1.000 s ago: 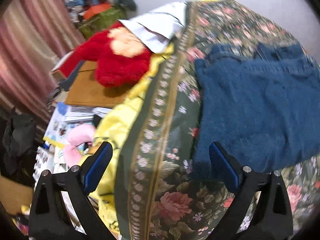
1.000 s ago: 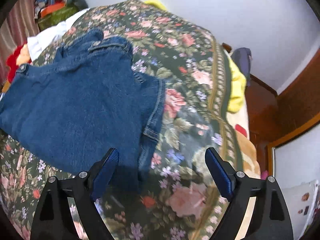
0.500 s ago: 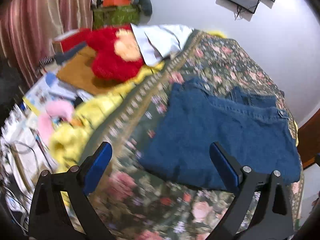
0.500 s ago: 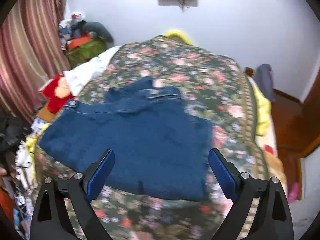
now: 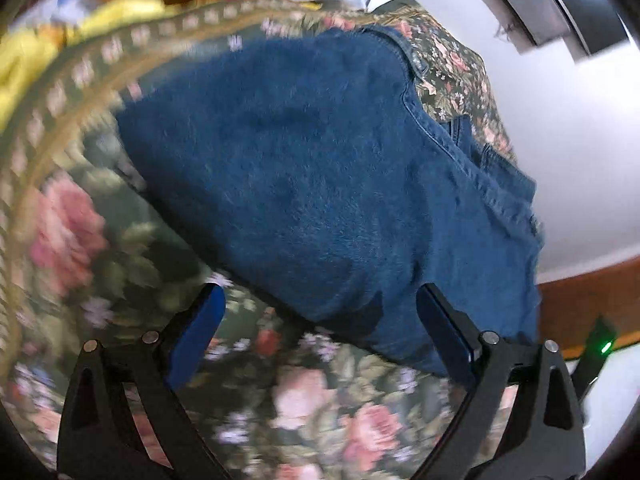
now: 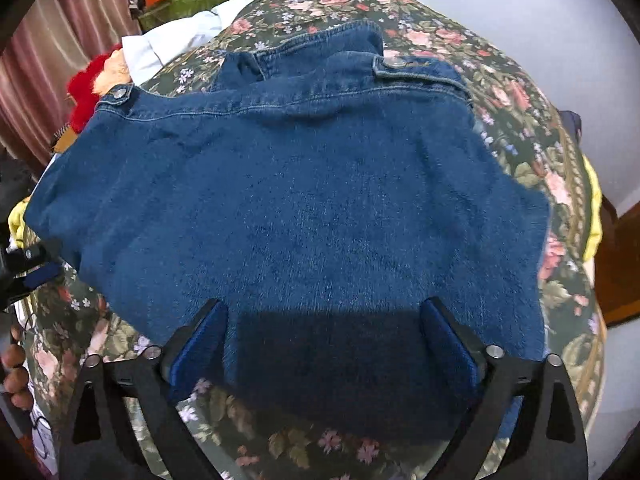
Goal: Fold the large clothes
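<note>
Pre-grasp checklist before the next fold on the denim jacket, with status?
1. Left gripper open, holding nothing: ok.
2. Right gripper open, holding nothing: ok.
3. Denim jacket lies spread on the floral bedspread, not bunched: ok.
4. Right gripper lined up with the near hem, which lies between its fingers: ok.
5. Left gripper lined up with an edge: cannot tell, the left wrist view is motion-blurred; the near edge seems to lie between its fingers.
6. Sleeves tucked flat under the body: cannot tell, hidden.
</note>
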Demonstrator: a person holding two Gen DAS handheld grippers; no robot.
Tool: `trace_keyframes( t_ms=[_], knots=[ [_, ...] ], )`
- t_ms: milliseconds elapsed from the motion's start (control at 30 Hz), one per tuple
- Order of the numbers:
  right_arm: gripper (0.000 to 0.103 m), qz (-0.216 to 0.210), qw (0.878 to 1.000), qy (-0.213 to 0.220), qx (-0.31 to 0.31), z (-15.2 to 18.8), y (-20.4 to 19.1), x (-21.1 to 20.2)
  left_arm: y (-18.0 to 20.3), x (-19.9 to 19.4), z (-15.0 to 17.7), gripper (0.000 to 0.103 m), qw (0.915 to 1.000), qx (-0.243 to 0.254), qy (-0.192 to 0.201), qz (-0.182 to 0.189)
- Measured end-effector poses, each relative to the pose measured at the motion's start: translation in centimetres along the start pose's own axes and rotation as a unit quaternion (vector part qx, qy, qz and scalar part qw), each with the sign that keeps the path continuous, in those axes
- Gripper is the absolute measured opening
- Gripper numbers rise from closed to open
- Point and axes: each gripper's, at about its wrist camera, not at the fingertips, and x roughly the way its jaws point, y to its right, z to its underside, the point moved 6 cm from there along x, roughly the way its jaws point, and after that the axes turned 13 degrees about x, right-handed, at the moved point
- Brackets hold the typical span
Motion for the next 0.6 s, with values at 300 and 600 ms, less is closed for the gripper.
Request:
trace_keyframes(
  t_ms=[300,600],
  knots=[
    [0.103,-0.016,0.999,0.012,-0.027,0.5,0.1,-0.1,0.3,3.0,-2.2,0.096,0.9986,-0.045,0.026,0.011],
    [0.103,-0.022,0.999,0.016,-0.027,0.4,0.0,-0.2,-0.3,4.3,-3.5,0.065,0.9892,-0.099,0.075,-0.077]
  ],
)
